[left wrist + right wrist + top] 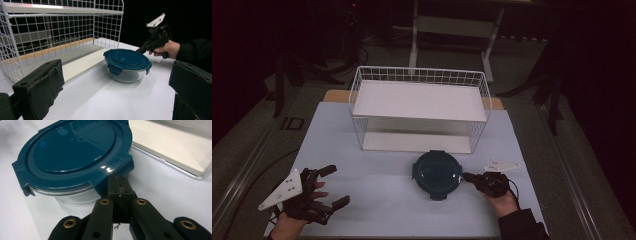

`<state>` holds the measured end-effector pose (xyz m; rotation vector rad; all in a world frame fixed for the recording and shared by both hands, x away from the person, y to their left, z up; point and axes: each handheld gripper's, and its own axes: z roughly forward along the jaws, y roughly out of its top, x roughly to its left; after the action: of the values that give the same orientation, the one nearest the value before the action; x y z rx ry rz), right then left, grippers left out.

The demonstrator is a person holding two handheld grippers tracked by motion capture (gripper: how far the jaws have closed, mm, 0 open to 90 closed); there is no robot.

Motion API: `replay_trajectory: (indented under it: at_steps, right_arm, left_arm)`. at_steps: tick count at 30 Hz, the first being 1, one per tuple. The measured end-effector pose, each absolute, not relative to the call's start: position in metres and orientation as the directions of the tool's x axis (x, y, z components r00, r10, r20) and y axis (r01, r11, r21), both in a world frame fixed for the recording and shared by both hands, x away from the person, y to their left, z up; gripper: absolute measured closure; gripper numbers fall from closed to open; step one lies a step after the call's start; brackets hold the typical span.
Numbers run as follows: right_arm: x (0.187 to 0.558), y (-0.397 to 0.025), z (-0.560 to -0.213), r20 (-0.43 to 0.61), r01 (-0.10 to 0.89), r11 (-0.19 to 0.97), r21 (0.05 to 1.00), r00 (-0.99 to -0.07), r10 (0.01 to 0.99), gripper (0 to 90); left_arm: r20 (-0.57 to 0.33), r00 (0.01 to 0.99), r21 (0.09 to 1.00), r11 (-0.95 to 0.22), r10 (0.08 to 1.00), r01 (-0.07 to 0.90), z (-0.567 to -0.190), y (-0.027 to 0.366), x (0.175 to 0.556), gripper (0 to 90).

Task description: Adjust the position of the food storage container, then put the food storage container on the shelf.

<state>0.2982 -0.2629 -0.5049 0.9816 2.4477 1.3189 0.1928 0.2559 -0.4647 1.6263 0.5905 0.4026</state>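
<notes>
A round glass container with a dark blue clip-on lid [437, 174] [126, 60] [75, 152] stands on the white table in front of the wire rack. My right gripper [466, 176] [140, 50] [118, 180] is shut, jaws pressed flat together. Its tips touch the lid's right-hand latch tab [115, 168] from outside. My left gripper [337, 186] [117, 82] is open at the table's front left, well apart from the container, with nothing between its black padded fingers [42, 82].
A white wire rack [419, 72] [75, 11] with an upper shelf and a low base board [175, 150] stands at the back of the table, just behind the container. The white table top [377, 200] spreads between the two hands. Dark floor surrounds the table.
</notes>
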Motion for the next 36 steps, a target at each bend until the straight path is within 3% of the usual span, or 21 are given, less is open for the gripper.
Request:
replay_trajectory:
  at_steps: [13,20,21,22,26,30,32,34,36]
  right_arm:
    - [0.305,-0.24,-0.506,0.177,0.476,0.37,0.798,-0.772,0.61,90.0]
    - [0.301,-0.247,-0.491,0.158,0.434,0.334,0.836,-0.776,0.611,88.5]
    - [0.298,-0.247,-0.487,0.159,0.419,0.325,0.847,-0.785,0.598,82.6]
    - [0.298,-0.247,-0.487,0.159,0.419,0.325,0.847,-0.785,0.598,82.6]
    - [0.29,-0.242,-0.475,0.153,0.38,0.309,0.872,-0.811,0.565,51.4]
    - [0.286,-0.241,-0.467,0.156,0.357,0.287,0.889,-0.825,0.543,32.6]
    - [0.284,-0.239,-0.463,0.122,0.324,0.299,0.897,-0.834,0.538,26.7]
    - [0.284,-0.238,-0.46,0.133,0.317,0.289,0.903,-0.847,0.515,15.0]
    - [0.283,-0.235,-0.456,0.095,0.293,0.315,0.903,-0.85,0.518,13.8]
  left_arm:
    - [-0.081,0.807,0.986,-0.071,0.585,0.15,-0.466,0.256,0.192,0.0]
    - [-0.089,0.799,0.985,-0.068,0.594,0.16,-0.466,0.253,0.194,0.0]
    - [-0.091,0.798,0.985,-0.064,0.596,0.161,-0.465,0.253,0.194,0.0]
    - [-0.091,0.798,0.985,-0.064,0.596,0.161,-0.465,0.253,0.194,0.0]
    - [-0.12,0.796,0.983,-0.039,0.594,0.177,-0.458,0.248,0.198,0.0]
    - [-0.119,0.798,0.977,-0.074,0.591,0.201,-0.454,0.238,0.204,0.0]
    - [-0.119,0.8,0.973,-0.092,0.588,0.212,-0.45,0.23,0.208,0.0]
    - [-0.117,0.793,0.968,-0.111,0.598,0.226,-0.446,0.223,0.213,0.0]
    - [-0.155,0.797,0.962,-0.096,0.584,0.257,-0.441,0.216,0.219,0.0]
